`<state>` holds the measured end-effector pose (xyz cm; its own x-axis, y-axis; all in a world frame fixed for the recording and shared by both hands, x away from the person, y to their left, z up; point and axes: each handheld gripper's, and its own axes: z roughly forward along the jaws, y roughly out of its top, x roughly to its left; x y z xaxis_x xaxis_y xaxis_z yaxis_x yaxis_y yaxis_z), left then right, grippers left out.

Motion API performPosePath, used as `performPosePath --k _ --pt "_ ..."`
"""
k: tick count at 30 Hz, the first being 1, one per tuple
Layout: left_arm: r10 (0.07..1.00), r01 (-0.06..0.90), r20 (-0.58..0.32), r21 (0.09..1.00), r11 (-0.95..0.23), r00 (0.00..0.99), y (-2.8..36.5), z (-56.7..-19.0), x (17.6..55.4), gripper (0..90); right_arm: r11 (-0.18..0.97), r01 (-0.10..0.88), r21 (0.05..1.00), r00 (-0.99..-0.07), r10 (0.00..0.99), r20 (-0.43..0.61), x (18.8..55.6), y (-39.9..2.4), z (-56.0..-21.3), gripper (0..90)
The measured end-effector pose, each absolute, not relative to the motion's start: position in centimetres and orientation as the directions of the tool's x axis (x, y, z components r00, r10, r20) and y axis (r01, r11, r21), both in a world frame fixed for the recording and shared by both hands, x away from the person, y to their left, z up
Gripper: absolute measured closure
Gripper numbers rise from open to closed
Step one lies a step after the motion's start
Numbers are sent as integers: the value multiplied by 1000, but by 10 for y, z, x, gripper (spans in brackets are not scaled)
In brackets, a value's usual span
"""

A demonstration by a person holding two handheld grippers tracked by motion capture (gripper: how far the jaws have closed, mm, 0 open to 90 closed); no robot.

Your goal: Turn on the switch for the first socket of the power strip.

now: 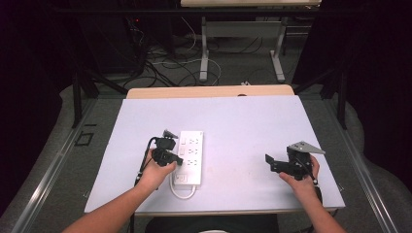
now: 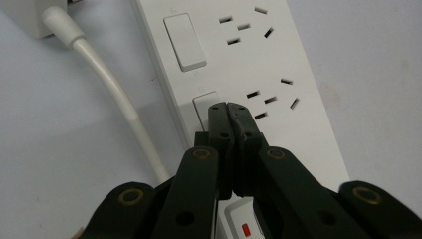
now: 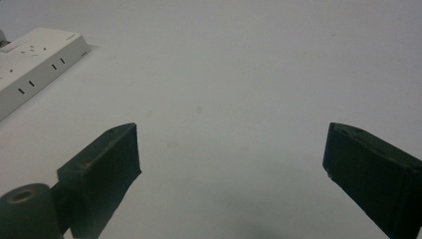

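Note:
A white power strip (image 1: 190,156) lies on the table left of centre, its white cable (image 1: 183,193) looping off its near end. My left gripper (image 1: 179,161) reaches over the strip's left edge. In the left gripper view the left gripper (image 2: 228,107) is shut, jaws pressed together with nothing between them. Its tips rest on a white rocker switch (image 2: 205,103) of the power strip (image 2: 298,59), beside a group of socket slots (image 2: 271,99). My right gripper (image 1: 270,163) hovers over bare table at the right. The right gripper (image 3: 231,144) is wide open and holds nothing.
A second rocker switch (image 2: 184,41) and a red-marked switch (image 2: 244,229) sit on the same strip, and the cable (image 2: 112,84) runs alongside it. The strip's end (image 3: 37,57) lies far left of the right gripper. The white table top (image 1: 243,121) ends at a wooden edge (image 1: 209,91).

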<state>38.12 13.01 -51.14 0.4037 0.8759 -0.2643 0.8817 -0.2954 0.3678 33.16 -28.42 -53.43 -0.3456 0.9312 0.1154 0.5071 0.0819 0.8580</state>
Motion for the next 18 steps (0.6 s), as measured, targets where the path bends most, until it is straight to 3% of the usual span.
performPosePath --k 18 --pt "872 887 -298 379 -264 388 135 -513 381 890 80 506 859 -341 933 114 331 -285 -534 70"
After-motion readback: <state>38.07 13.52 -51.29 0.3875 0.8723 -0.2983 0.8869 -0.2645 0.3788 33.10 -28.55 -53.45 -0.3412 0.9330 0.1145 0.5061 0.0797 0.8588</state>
